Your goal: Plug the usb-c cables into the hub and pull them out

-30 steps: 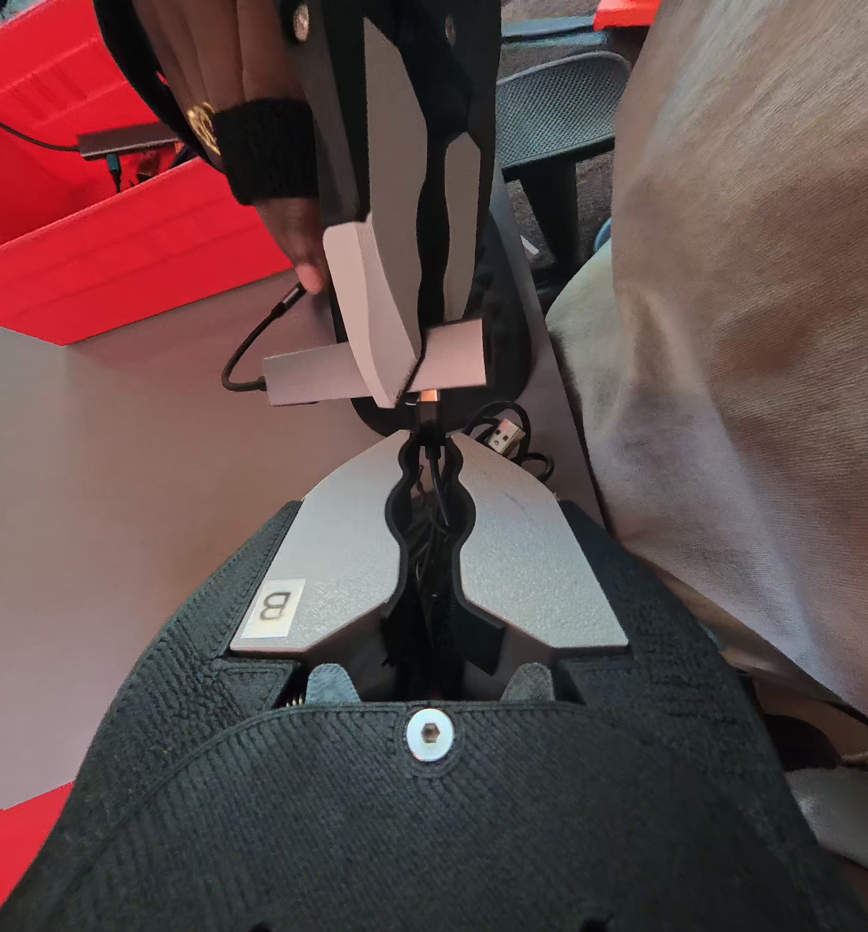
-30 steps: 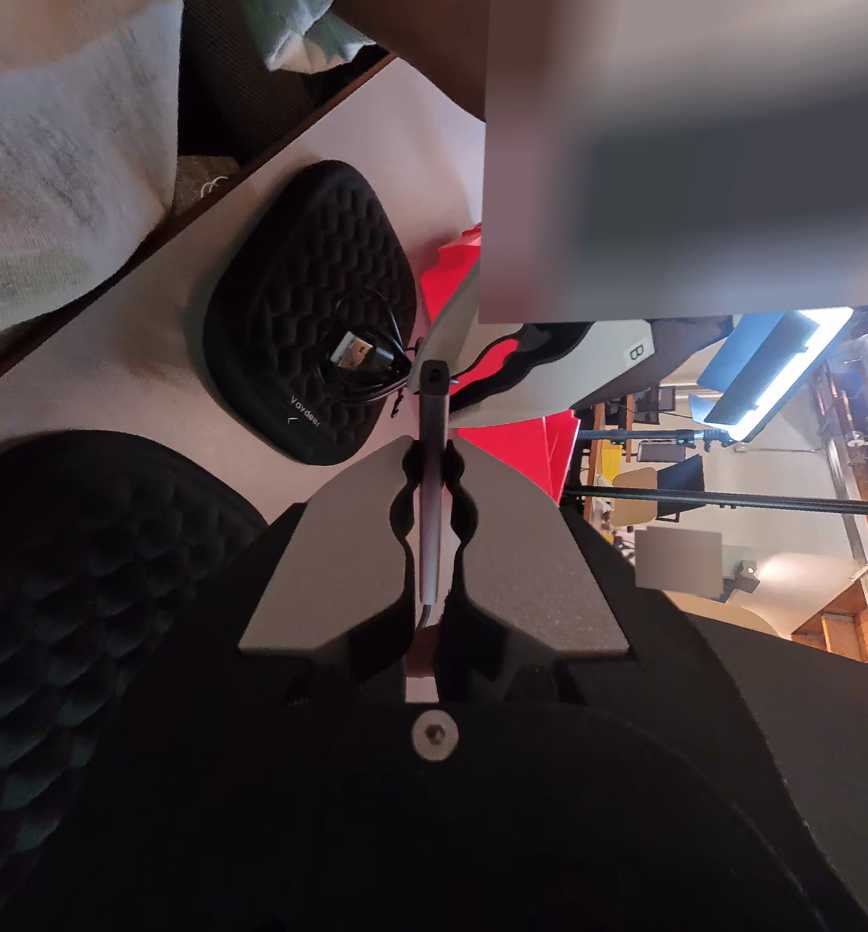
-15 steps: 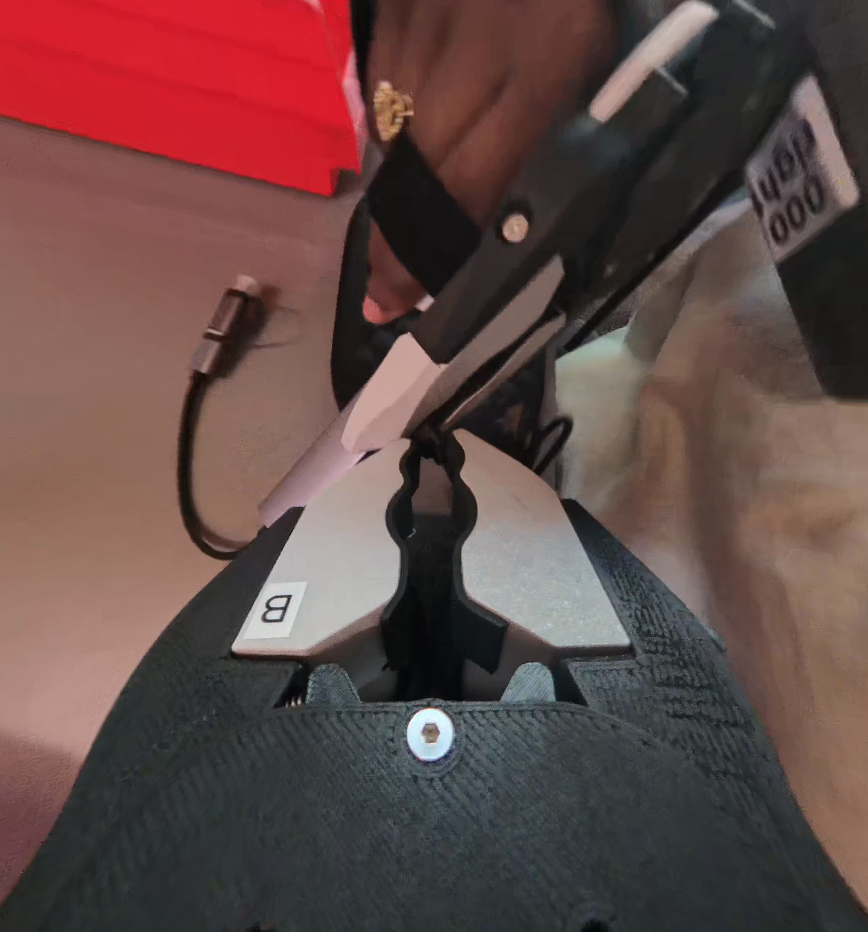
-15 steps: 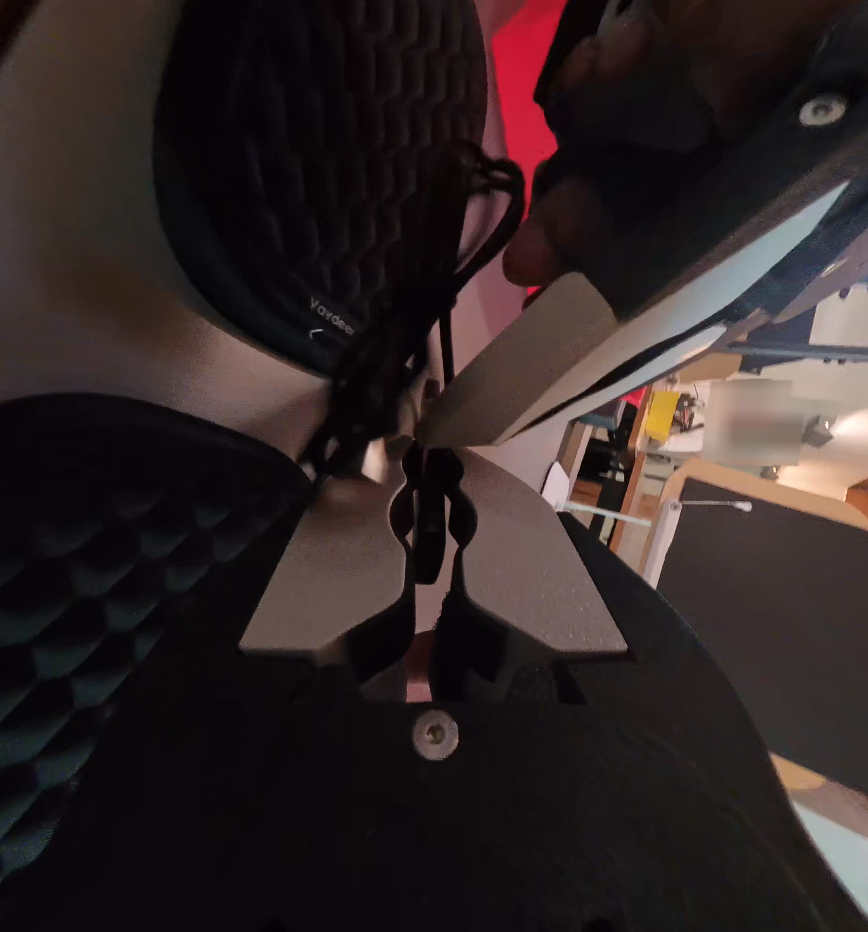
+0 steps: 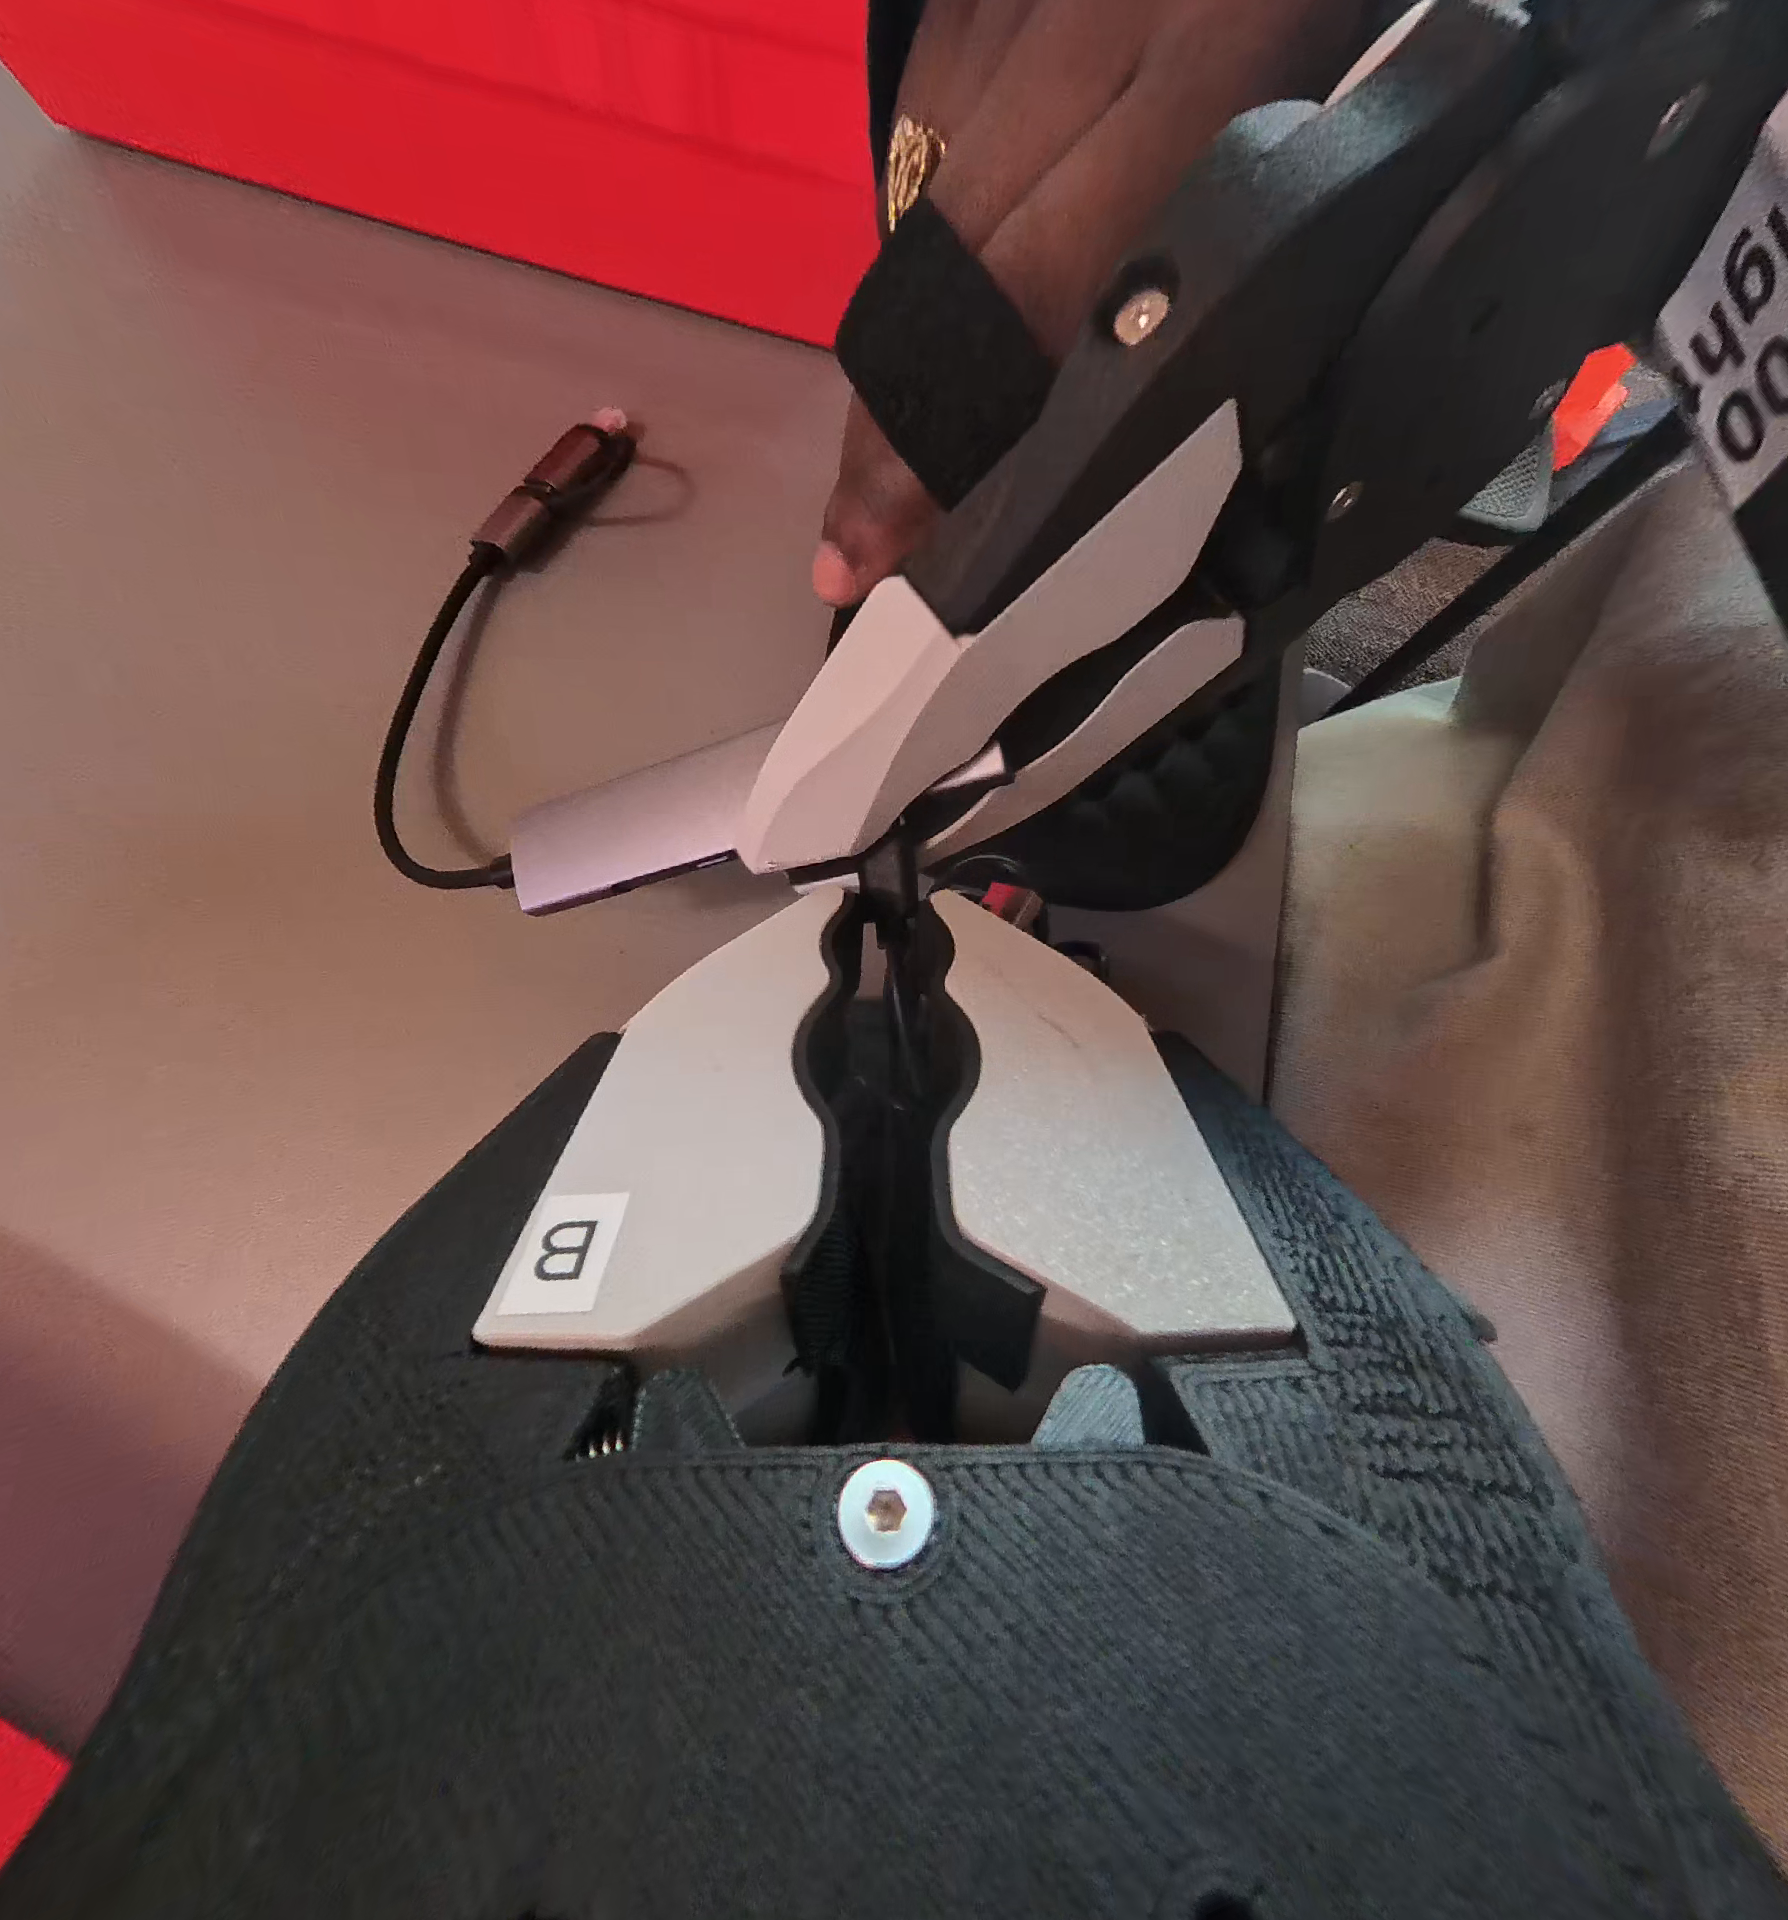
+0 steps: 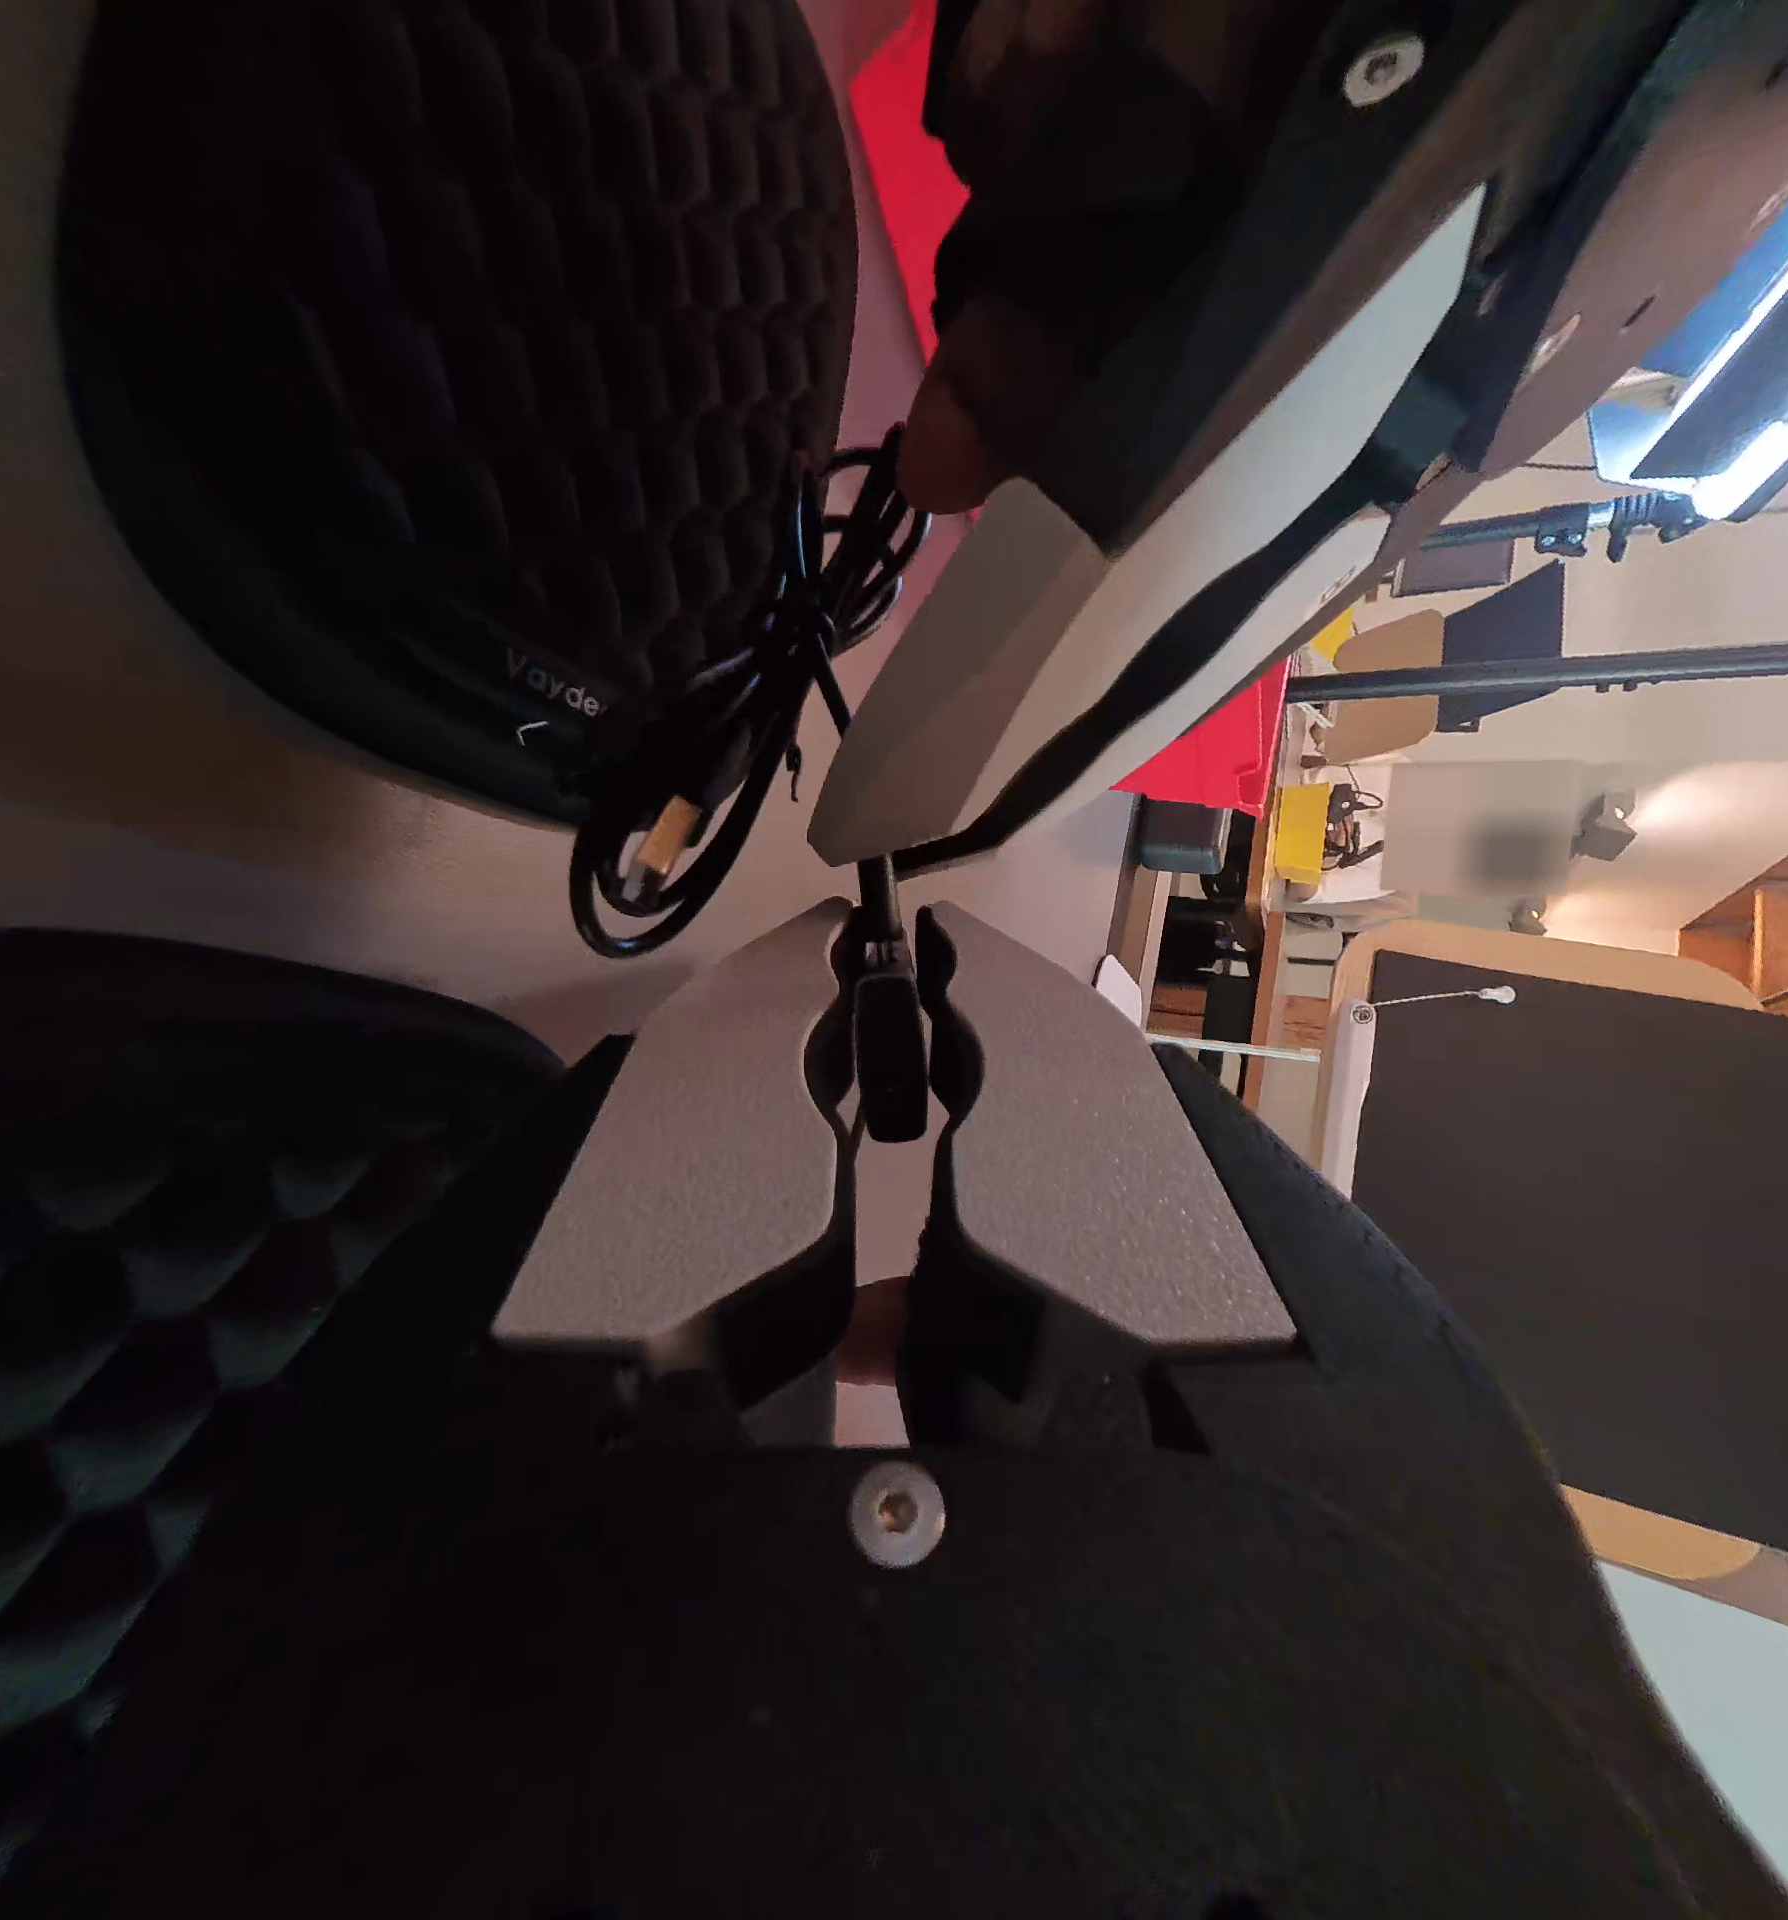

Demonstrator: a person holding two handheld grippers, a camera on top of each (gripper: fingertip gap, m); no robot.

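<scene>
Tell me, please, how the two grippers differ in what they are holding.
The left gripper is shut on a thin black cable, the right gripper on the flat grey hub. The left gripper's cable runs back between its fingers; the right gripper's hub sticks out sideways. Both are closed, tips nearly meeting.

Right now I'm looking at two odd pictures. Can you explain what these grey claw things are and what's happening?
A person holds two hand tools, each ending in a two-finger claw with a camera looking along it. One picture comes from the left claw, shut on a black USB-C cable. The other comes from the right claw, shut on a grey hub. The plug meets the hub's edge. On the grey table sit a red bin and a black pad.
</scene>
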